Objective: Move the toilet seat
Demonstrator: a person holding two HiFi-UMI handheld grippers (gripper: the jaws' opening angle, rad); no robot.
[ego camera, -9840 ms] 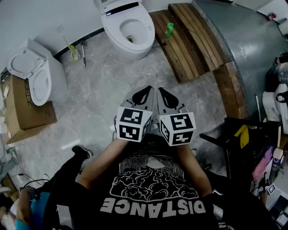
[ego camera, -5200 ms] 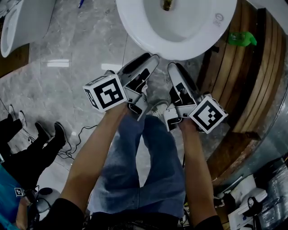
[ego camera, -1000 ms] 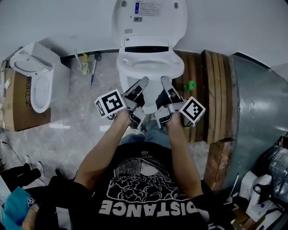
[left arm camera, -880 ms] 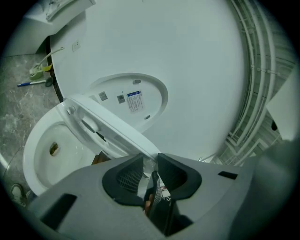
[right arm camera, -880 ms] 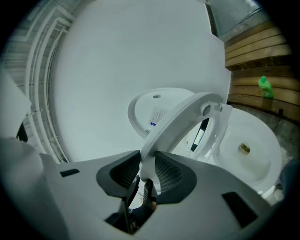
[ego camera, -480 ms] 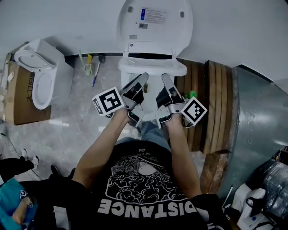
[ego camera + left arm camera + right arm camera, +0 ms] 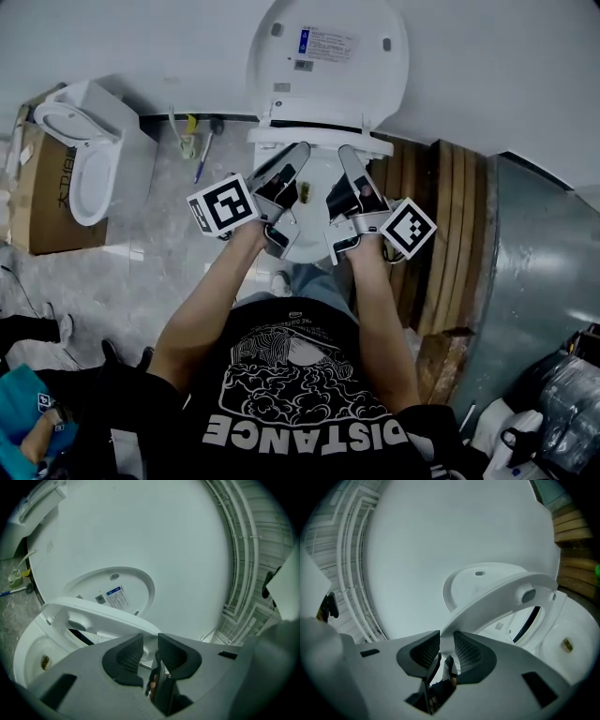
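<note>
**Both tongs clamped on a half-raised seat**

At far left, a second toilet [image 7: 80,155] stands by a cardboard box [image 7: 37,211] on the grey floor, well apart from the work.

The left tongs [image 7: 298,152] point level at the main toilet. In the left gripper view their jaws [image 7: 150,648] stand narrow, pinched on the front edge of the toilet seat [image 7: 93,613].

The seat [image 7: 319,139] is tilted up off the bowl [image 7: 314,211], partway between the bowl rim and the lid [image 7: 328,56]. The lid stands upright against the white wall, its label side facing out.

The right tongs [image 7: 345,155] sit just beside the left ones on the same front edge. The right gripper view shows the seat's rim [image 7: 501,595] running down between the ribbed pads [image 7: 466,653], which press on it.

Wooden planks [image 7: 450,216] lie to the right of the toilet.
</note>
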